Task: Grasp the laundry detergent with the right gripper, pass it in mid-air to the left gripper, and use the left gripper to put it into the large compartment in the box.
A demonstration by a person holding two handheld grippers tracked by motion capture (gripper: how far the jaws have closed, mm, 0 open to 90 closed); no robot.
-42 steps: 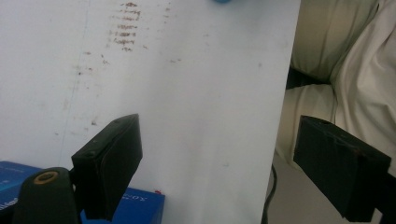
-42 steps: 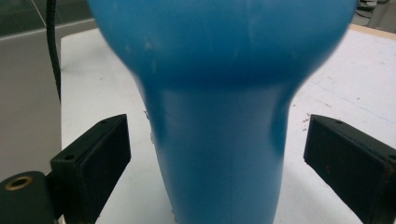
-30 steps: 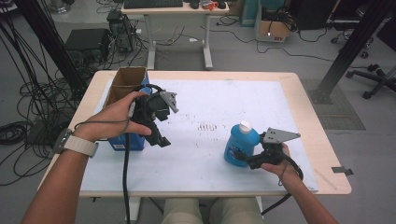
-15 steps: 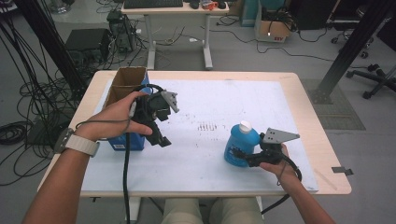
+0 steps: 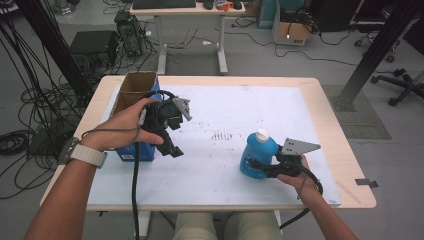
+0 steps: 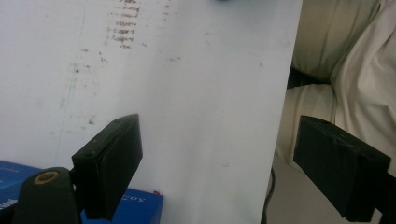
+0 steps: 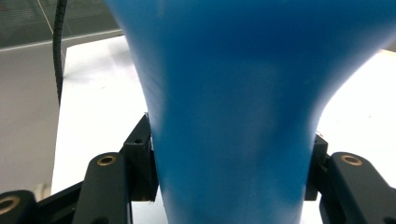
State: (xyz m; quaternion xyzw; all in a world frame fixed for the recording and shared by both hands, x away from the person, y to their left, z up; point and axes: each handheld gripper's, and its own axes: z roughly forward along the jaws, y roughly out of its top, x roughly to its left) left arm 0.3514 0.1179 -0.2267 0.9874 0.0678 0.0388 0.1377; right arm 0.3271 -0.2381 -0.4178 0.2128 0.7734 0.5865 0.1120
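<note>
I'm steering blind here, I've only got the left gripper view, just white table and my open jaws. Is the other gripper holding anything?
Observer: Yes. The right gripper is shut on a blue bottle, jaws pressed against both its sides.
Operator: Is the bottle standing up?
Observer: Upright on the white mat, its white cap on top.
Operator: And what's that blue thing at my lower left?
Observer: A blue box lying by the table's left edge, beside the left gripper, with an open cardboard box just beyond it.
</note>
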